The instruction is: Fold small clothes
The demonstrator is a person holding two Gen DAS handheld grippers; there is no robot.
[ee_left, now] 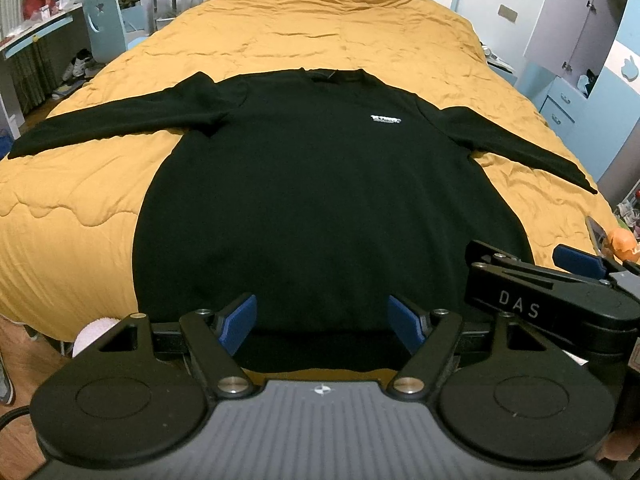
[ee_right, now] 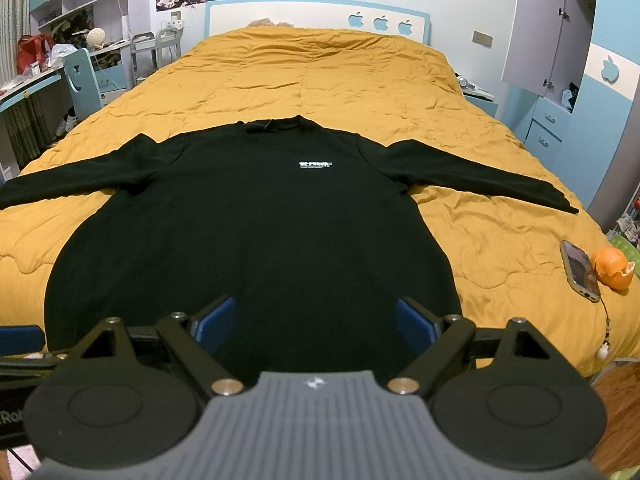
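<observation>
Black knit sweater flat w/ sleeves spread, quilted mustard bedspread, both tools agape

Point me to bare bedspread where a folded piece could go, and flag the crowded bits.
Free: the wide yellow bedspread between the black sweater collar and the headboard; also the strip under its left-side sleeve. Crowded: the near right edge, where a phone and orange peel lie beside the hem.
</observation>
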